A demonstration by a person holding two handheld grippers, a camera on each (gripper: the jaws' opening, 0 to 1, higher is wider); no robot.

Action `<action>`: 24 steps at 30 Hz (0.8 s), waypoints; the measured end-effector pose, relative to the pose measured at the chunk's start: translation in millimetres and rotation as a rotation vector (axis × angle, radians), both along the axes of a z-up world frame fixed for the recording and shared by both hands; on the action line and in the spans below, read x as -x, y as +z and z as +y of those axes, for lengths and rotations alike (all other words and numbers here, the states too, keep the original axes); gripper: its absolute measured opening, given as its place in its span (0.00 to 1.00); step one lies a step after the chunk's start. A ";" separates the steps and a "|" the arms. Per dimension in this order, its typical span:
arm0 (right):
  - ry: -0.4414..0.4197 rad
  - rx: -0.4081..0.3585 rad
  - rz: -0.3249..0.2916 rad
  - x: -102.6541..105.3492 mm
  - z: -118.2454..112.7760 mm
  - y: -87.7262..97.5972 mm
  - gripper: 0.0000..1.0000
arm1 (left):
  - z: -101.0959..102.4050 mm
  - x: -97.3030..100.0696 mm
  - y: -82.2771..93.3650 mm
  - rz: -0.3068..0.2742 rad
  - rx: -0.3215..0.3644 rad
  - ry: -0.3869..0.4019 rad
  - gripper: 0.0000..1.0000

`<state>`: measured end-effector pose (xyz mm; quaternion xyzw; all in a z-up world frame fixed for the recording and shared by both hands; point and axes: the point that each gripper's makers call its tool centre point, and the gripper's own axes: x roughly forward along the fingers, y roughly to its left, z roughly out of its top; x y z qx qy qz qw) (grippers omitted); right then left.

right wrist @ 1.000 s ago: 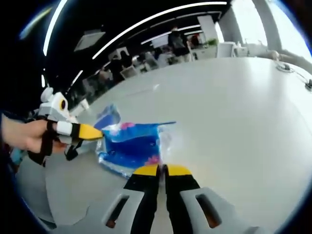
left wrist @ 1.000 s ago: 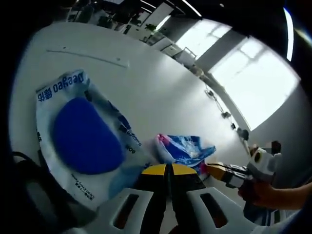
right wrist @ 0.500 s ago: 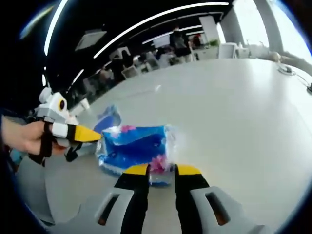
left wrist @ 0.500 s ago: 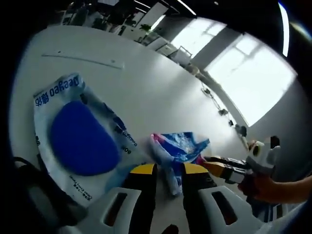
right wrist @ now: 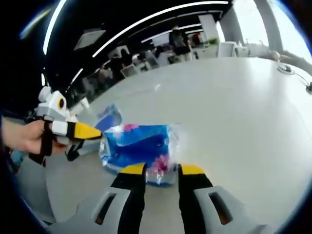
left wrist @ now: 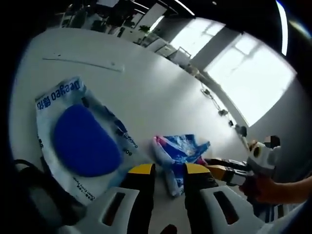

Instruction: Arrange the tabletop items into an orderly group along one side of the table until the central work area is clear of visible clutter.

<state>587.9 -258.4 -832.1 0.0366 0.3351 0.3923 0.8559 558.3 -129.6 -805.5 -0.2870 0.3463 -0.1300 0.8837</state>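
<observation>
Worktop (right wrist: pixel 234 97) smooth, matt white; blue packet (right wrist: pixel 139 146) crinkly glossy plastic film; big pouch (left wrist: pixel 78 136) glossy plastic w/ print.

Small packet (left wrist: pixel 178 151) on table (left wrist: pixel 146 83), right of large pouch (left wrist: pixel 83 139), between both hand-held grippers' jaws

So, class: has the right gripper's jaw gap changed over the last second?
Yes. The right gripper was shut a second ago; now its jaws stand apart at the near edge of the blue packet, which lies flat on the table.
</observation>
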 end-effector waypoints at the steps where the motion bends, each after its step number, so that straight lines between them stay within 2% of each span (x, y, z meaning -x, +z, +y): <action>1: -0.001 -0.001 0.001 0.7 -0.1 0.4 0.23 | 0.1 0.1 0.3 0.001 0.003 0.003 0.19; 7: -0.002 -0.004 -0.006 1.1 3.4 0.9 0.29 | 1.3 0.1 3.7 -0.009 0.004 0.003 0.19; 14: -0.003 0.009 -0.038 1.6 7.5 4.0 0.42 | 3.7 0.5 6.3 -0.018 0.005 0.007 0.19; 24: -0.007 0.021 -0.053 3.4 4.8 8.1 0.44 | 5.7 3.3 12.1 -0.032 0.009 0.004 0.21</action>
